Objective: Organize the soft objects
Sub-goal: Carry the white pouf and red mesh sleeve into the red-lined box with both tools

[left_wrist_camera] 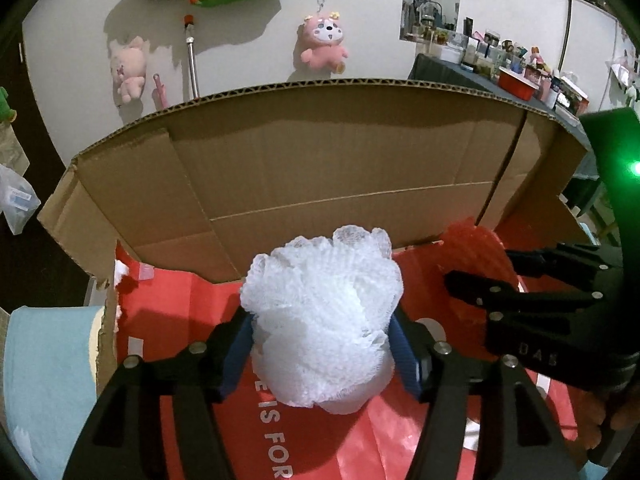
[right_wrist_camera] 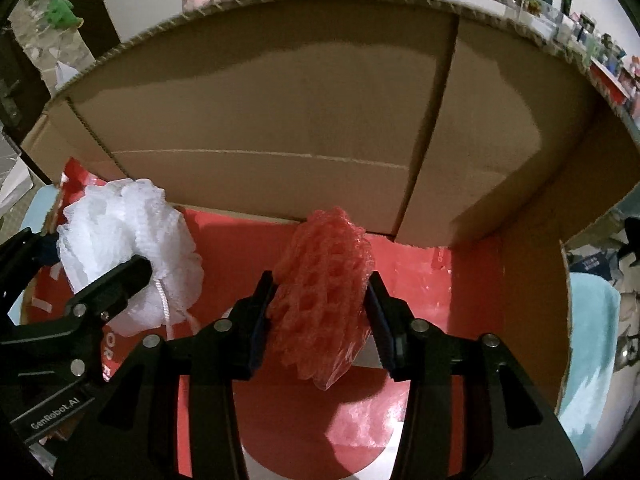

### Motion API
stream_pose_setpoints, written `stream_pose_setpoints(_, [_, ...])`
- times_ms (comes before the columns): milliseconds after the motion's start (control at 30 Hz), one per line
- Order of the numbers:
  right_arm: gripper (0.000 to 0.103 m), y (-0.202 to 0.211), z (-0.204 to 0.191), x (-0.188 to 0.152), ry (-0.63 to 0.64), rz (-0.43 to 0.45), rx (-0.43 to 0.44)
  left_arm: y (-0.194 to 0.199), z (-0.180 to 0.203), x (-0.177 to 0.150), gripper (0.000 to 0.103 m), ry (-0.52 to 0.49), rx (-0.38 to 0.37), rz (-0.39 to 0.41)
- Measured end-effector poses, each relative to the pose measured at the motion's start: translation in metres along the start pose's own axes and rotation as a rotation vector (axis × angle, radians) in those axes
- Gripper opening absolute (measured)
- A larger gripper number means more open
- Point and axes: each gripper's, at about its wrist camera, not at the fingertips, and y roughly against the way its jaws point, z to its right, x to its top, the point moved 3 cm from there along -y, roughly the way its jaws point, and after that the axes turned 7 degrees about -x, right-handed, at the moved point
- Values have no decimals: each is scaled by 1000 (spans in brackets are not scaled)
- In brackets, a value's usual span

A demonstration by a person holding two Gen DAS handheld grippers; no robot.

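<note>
While both loads are hanging inside the cardboard box [left_wrist_camera: 320, 160], the left gripper [left_wrist_camera: 322, 344] is clamping the white mesh pouf [left_wrist_camera: 324, 316] and the right gripper [right_wrist_camera: 322, 316] the red foam net [right_wrist_camera: 324, 296], seemingly about to release; neither is set down yet.

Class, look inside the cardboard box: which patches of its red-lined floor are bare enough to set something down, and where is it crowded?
Bare red floor lies right of the pink foam net, up to the cardboard box side wall, and in front of the net. It is crowded on the left, where the white mesh puff in the left gripper sits close beside the right gripper.
</note>
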Motion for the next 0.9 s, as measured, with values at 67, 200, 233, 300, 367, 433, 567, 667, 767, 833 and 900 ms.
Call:
stream_pose_setpoints(67, [48,0,1,-1,-4,5,10,0,1,0,65,4,-1,0])
stream_pose_setpoints(200, [50,0,0,2,9,7,-2,0,1,1,68,-6,8,1])
stream_pose_setpoints(233, [51,0,0,2,8,6,-3,0,1,1,68,-9,11,1])
stream_pose_setpoints(300, [52,0,1,1,4,1,-5,1,1,1,69,-9,16,1])
stream_pose_setpoints(367, [53,-2,1,1,1,-2,-6,1,0,1,71,-7,21,1])
stream_pose_setpoints(433, [54,-3,-2,3,0,-1,-11,2,0,0,72,-8,22,1])
stream_pose_setpoints(567, [56,2,-2,4,5,7,-26,5,-3,0,79,-2,24,14])
stream_pose_setpoints(667, [60,7,-4,6,16,11,-51,9,-7,-1,82,6,24,29])
stream_pose_setpoints(767, [67,9,-5,6,17,18,-71,14,-10,-2,83,14,26,30])
stream_pose_setpoints(833, [67,13,-4,7,16,22,-82,20,-11,-3,84,15,33,34])
stream_pose_setpoints(900, [67,16,-3,8,7,22,-87,28,-9,-5,84,12,39,39])
